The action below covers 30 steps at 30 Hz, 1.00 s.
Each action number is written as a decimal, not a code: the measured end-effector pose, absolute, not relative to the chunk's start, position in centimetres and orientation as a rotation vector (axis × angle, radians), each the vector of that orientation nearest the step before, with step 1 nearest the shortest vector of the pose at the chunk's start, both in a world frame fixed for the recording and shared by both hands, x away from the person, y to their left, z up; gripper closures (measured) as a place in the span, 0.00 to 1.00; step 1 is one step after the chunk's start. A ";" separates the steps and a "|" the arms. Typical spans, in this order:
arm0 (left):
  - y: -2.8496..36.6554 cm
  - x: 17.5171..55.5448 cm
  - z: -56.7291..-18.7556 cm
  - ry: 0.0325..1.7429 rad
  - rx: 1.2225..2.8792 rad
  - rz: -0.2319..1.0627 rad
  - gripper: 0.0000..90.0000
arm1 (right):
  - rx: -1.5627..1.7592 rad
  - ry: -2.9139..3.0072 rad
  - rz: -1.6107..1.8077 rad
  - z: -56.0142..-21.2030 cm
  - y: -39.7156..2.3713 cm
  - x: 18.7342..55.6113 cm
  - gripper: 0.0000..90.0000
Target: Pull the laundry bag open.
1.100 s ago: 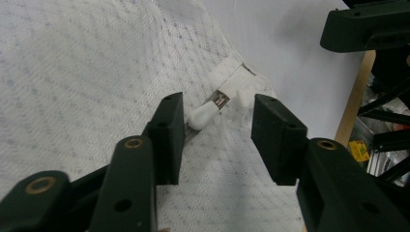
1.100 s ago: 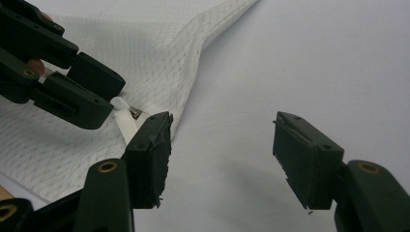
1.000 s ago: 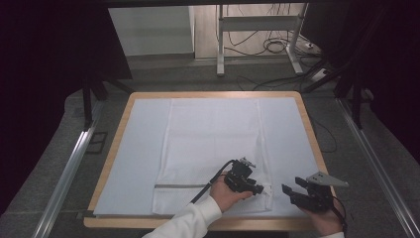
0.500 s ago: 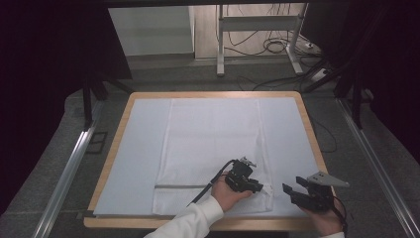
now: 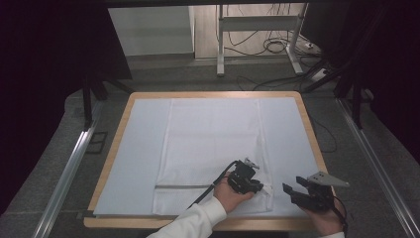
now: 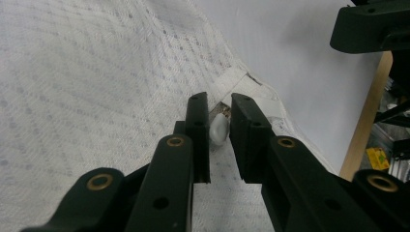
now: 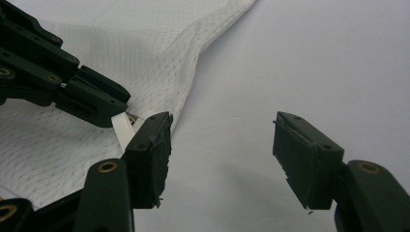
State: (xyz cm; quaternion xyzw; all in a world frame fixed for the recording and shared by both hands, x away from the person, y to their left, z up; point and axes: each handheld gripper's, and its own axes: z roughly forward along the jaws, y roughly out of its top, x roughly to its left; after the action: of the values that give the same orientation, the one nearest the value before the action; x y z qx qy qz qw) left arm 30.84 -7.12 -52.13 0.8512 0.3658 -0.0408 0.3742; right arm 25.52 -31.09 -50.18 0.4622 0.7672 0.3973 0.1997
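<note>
A white mesh laundry bag (image 5: 213, 144) lies flat on a pale sheet over the wooden table (image 5: 309, 130). A dark zipper line (image 5: 181, 186) runs along the bag's near end. My left gripper (image 5: 260, 187) rests on the bag's near right corner. In the left gripper view, my left gripper (image 6: 220, 104) has the small white zipper pull (image 6: 219, 129) between its jaws. The jaws have just been closing and stand narrow, with a thin gap still beside the pull. My right gripper (image 5: 293, 191) hovers just right of that corner. Its jaws (image 7: 222, 121) stand wide apart over bare sheet.
The table's wooden front edge (image 5: 257, 224) runs just below both hands. Metal rails (image 5: 69, 173) (image 5: 381, 173) flank the table on the floor. A desk frame and loose cables (image 5: 270, 44) stand behind the far edge.
Both hands stay where they were at the bag's near right corner. No shift of the bag shows in the high view.
</note>
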 end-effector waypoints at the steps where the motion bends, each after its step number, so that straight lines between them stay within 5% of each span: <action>1: -7.2 30.8 -52.1 0.935 2.182 -0.097 0.89 | 1.293 2.144 1.111 -50.2 -31.1 25.5 0.43; 30: -6.7 30.9 -51.9 0.901 2.152 -0.146 0.97 | 1.282 2.161 1.110 -50.3 -31.0 25.6 0.43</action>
State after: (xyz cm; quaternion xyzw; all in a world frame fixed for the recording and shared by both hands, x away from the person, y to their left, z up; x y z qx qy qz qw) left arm 30.89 -6.75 -51.91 0.8472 0.3545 -0.0576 0.3914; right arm 25.56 -30.98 -50.27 0.4577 0.7713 0.3964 0.1962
